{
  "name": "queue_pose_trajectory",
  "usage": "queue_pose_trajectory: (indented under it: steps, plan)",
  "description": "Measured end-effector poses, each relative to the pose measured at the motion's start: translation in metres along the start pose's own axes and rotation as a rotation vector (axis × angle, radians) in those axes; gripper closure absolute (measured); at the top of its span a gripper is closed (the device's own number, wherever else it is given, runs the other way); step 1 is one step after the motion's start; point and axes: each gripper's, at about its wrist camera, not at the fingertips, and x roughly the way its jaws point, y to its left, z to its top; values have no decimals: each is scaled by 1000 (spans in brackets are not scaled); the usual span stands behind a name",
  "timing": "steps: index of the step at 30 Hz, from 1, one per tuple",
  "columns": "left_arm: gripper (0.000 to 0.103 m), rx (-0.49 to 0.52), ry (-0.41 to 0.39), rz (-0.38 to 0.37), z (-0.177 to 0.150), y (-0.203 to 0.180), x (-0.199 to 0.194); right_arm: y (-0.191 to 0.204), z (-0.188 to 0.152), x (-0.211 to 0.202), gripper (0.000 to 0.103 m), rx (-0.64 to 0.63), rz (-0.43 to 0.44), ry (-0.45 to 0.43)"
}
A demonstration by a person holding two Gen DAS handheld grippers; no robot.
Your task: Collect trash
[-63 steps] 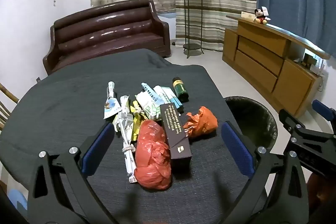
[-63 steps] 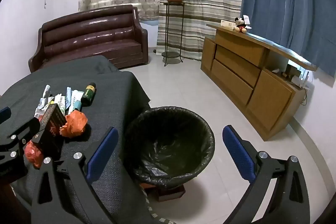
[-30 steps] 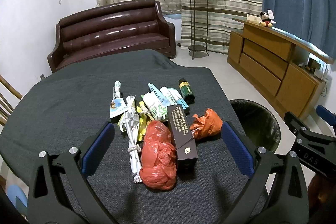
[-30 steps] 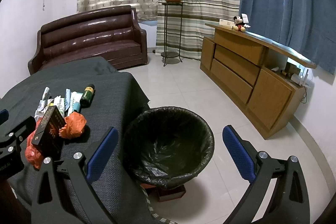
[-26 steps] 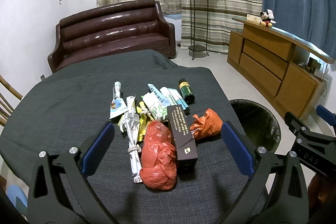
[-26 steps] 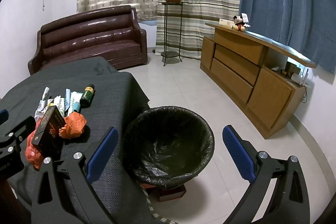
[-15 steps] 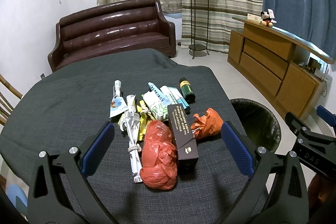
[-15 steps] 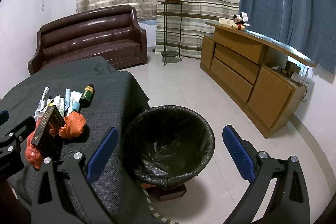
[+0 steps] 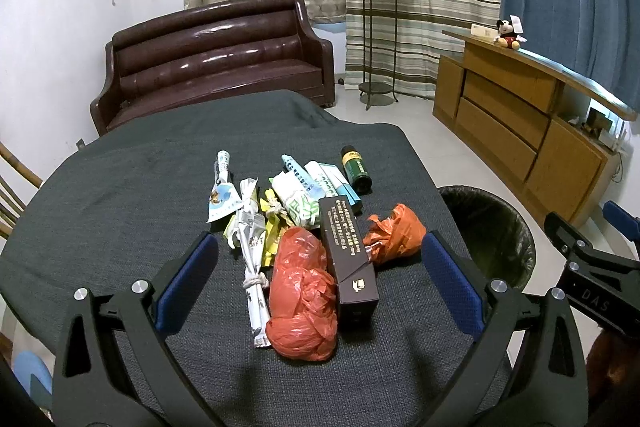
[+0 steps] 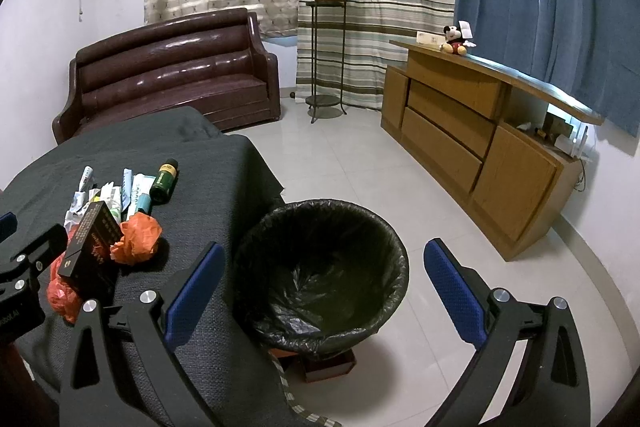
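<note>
A heap of trash lies on the dark cloth table (image 9: 120, 195): a large red plastic bag (image 9: 302, 295), a small orange bag (image 9: 394, 233), a dark brown box (image 9: 350, 251), a green bottle (image 9: 356, 173), and several white and yellow wrappers (image 9: 276, 207). My left gripper (image 9: 320, 267) is open and empty, just above and in front of the heap. My right gripper (image 10: 320, 275) is open and empty over the black-lined bin (image 10: 320, 267), which stands on the floor right of the table. The heap also shows in the right wrist view (image 10: 132, 235).
A brown leather sofa (image 9: 216, 55) stands behind the table. A wooden sideboard (image 10: 480, 139) runs along the right wall, with a plant stand (image 10: 326, 59) by the curtains. White tiled floor (image 10: 360, 167) lies beyond the bin. A chair back (image 9: 12, 187) is at the far left.
Both grippers have stayed open and nearly still. The left wrist view has shifted slightly, so the heap sits a little farther off than two seconds ago.
</note>
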Motion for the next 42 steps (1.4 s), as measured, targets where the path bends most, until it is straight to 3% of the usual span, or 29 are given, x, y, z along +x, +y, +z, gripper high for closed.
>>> queue_pose_trajectory:
  steps: [34,41,42]
  plan:
    - [4,-1,14,0,-3,1,2,2,-2,4,6,9,3,17]
    - [7,7,24,14,-16,10,7,5,-4,3,7,7,4,13]
    - [14,4,30,17,-18,14,10,5,-4,4,7,8,8,16]
